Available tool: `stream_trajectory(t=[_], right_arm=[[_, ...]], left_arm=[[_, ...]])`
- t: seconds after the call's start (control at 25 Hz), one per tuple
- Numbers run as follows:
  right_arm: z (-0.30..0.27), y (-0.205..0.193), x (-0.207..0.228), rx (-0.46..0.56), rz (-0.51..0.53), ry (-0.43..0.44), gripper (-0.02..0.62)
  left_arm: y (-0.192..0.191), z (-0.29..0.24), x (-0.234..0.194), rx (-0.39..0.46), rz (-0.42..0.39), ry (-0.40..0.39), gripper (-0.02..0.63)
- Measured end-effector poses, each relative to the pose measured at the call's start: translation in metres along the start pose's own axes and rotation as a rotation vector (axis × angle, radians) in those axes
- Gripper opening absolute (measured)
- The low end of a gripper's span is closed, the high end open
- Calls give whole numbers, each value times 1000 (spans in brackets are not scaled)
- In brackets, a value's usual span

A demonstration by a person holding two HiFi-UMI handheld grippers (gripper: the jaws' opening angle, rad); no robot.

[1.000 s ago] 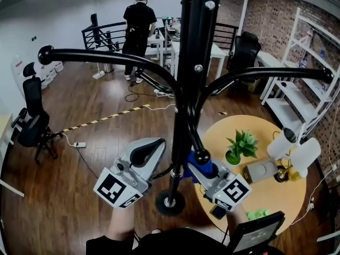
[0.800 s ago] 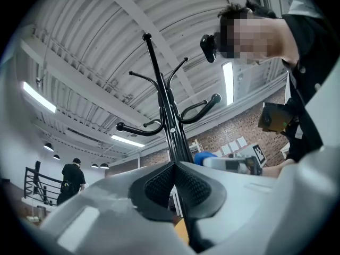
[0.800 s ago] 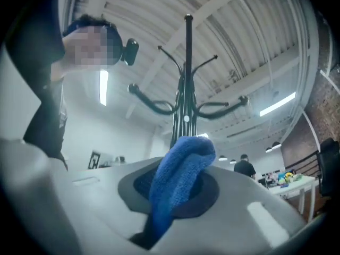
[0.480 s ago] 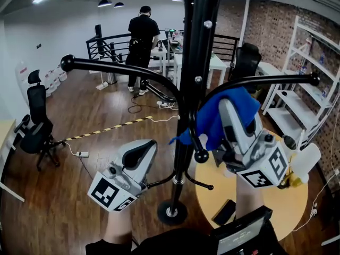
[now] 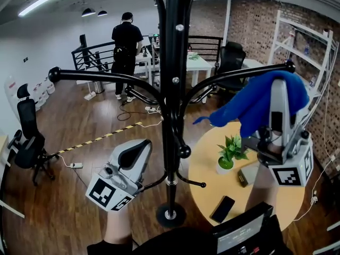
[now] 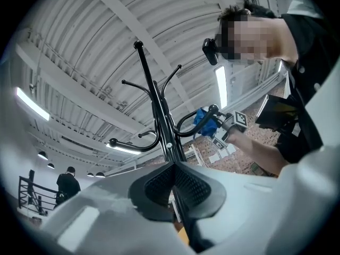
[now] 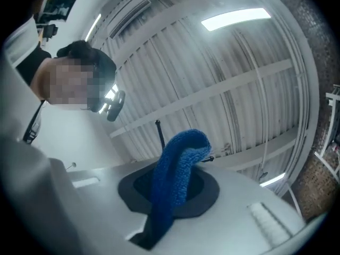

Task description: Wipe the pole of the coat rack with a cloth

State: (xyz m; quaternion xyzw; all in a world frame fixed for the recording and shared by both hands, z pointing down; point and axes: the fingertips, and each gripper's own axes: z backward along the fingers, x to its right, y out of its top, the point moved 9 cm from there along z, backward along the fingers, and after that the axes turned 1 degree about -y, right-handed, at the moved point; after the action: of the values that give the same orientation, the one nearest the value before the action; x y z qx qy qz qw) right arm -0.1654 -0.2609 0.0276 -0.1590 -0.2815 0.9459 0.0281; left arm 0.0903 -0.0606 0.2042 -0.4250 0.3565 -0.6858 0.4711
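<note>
**R:** Since the cloth (image 5: pixel 249 105) has come off the pole (image 5: pixel 171 89), do we count that stroke as done?

**J:** Not sure yet. The pole stands dead centre in the head view, base on the floor just beside the round table (image 5: pixel 204 163). One second back the cloth was low on it, down by the knobbed hook (image 5: pixel 184 152). Half a second back it was higher, just beside the pole. Now it's out to the right, well apart from the pole, up near the tip of the rack's right arm (image 5: pixel 265 68).

**R:** Grip on the cloth?

**J:** Solid. The right gripper (image 5: pixel 280 86) points up with its jaws clamped on the cloth. Its own view shows the blue fold pinched between the pads and flopped over the top.

**R:** And the other one?

**J:** The left gripper (image 5: pixel 141 145) is low, left of the pole, barely moved. Jaws are drawn together to a thin slit. A thin low hook (image 5: pixel 154 183) runs up to it, but I can't tell if it's pinched.

**R:** So no wiping contact right now.

**J:** Correct. My read is that the lower pass is over and the upper pole is probably not covered yet. Next contact needs the cloth brought back left onto the pole, clearing that right arm. The plant (image 5: pixel 229 152) and phone (image 5: pixel 223 209) on the table sit below, out of the way.
</note>
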Motion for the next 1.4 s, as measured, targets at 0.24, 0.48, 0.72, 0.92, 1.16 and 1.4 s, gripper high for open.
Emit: stream_trajectory(t=[0.24, 0.48, 0.72, 0.92, 1.16, 1.4], right_arm=[[-8, -40, -19, -139, 3, 47, 21], [2, -135, -53, -425, -58, 123, 21], [70, -181, -84, -644, -121, 165, 21], [137, -227, -113, -985, -110, 343, 21], [185, -256, -130, -1286, -49, 433, 21], [208, -220, -98, -1317, -96, 329, 21]], left_arm=[[-1, 7, 0, 8, 21, 7, -6], [-4, 22, 0, -8, 36, 44, -6], [-8, 34, -3, -60, 47, 98, -6], [-14, 29, 1, -89, 55, 111, -6], [-18, 18, 13, -101, 59, 105, -6], [-26, 9, 16, -141, 50, 125, -6]])
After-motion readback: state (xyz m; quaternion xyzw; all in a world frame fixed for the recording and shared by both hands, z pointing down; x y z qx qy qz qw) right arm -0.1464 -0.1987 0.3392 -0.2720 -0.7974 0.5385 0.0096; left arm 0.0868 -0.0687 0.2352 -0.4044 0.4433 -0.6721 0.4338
